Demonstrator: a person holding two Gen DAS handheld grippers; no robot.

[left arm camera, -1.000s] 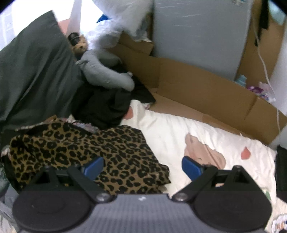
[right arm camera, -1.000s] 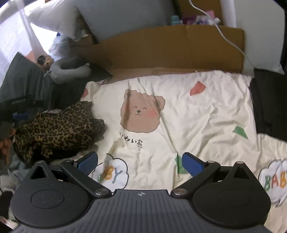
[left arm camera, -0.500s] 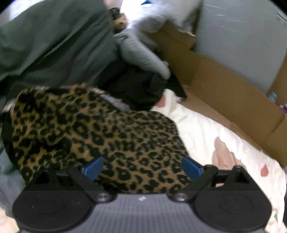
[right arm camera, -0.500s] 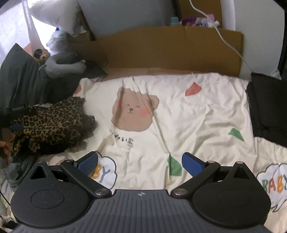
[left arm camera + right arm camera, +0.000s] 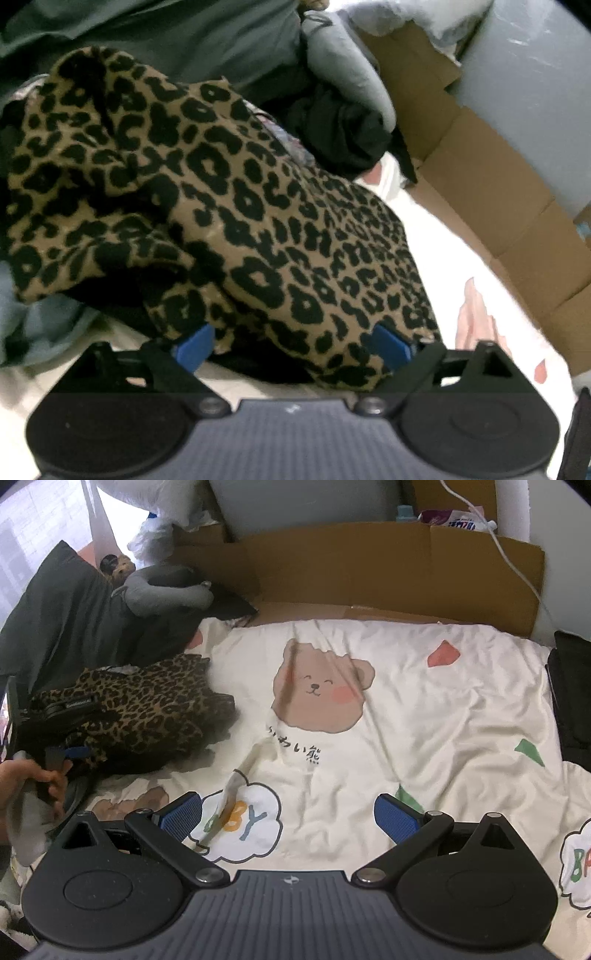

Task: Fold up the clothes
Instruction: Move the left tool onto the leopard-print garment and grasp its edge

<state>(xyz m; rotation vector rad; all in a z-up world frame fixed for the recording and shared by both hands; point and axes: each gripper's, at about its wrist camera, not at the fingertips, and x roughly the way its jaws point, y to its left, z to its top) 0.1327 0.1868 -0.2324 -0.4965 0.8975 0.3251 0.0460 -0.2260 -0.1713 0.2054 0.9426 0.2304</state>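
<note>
Leopard-print fabric in tan and black, a crumpled garment, lies heaped at the left side of the bed, on the cream bedsheet printed with a brown bear face, coloured shapes and cloud patches. In the left wrist view its near hem hangs just over the left gripper, whose jaws stand wide and are closing, the folded edge of the cloth lying between the blue pads; whether the pads already press on the cloth cannot be told, and they look apart from it. In the right wrist view the same garment sits well to the left of the right gripper, and the left gripper's black body rests against the pile there, with a person's hand wrapped round its handle at the frame's left edge. The right gripper hangs above the bare sheet near a cloud patch with coloured letters, its jaws wide apart with nothing between them. Behind the leopard garment lie a black piece of clothing, a grey stuffed toy and a dark grey-green pillow. Brown cardboard panels stand along the far edge of the bed.
</note>
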